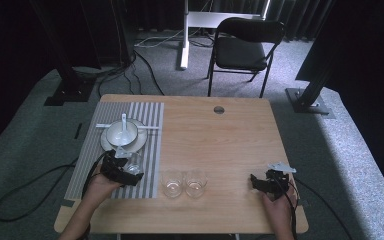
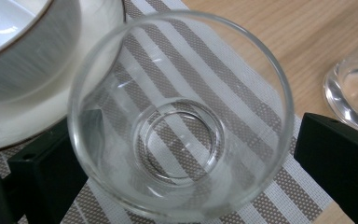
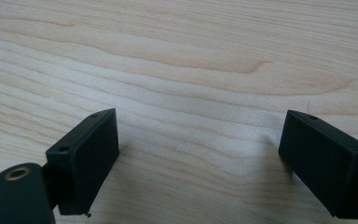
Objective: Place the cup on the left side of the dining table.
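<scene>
Clear glass tumbler sits nearest the lens in the left gripper view, upright on the striped placemat with a black jaw on either side. The left tongs stand spread around it; the right jaw is clearly off the wall, while the left jaw seems just clear too, though the glass blurs that edge. In the high view this tumbler is at the lower left, just below the plate that carries a white bowl and spoon.

To do this step well, I judge the left tongs should draw straight back from the tumbler without brushing its wall, and keep away from the plate's rim close beside it. Two more glasses wait on the bare surface at lower centre. The right tongs, at lower right, are spread wide over bare wood with nothing between them.

No brand, label or writing can be read anywhere.
</scene>
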The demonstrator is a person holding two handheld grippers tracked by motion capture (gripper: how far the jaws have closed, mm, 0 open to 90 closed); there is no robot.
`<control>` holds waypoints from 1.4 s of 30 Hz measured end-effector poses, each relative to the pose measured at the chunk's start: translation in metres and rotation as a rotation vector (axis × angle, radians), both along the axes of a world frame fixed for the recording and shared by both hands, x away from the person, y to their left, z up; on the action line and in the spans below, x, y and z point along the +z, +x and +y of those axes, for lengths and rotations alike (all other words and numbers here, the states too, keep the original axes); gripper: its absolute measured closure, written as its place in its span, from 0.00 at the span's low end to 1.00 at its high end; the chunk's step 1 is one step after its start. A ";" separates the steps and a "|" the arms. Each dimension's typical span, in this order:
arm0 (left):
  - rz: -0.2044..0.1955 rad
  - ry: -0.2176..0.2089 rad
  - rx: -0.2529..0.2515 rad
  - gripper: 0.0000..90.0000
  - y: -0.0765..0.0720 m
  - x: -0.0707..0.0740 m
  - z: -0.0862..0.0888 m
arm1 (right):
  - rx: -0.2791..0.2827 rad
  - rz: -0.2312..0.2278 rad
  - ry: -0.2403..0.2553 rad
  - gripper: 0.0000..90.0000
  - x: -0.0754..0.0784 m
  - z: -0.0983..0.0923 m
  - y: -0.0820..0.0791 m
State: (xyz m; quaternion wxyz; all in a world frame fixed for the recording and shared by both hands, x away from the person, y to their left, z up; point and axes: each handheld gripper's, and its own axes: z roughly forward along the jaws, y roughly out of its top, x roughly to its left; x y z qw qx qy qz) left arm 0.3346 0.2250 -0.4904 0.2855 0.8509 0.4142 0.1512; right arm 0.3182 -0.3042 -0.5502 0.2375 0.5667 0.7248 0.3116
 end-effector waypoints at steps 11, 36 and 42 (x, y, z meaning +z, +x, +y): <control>-0.073 0.014 0.056 0.02 -0.015 -0.014 0.009 | 0.000 0.000 0.000 0.13 0.000 0.000 0.000; -0.091 -0.006 0.264 0.02 -0.043 -0.032 0.060 | -0.001 0.001 0.000 0.13 0.000 0.000 0.000; -0.099 -0.002 0.325 0.02 -0.051 -0.036 0.072 | -0.001 0.001 0.001 0.13 0.000 0.000 0.000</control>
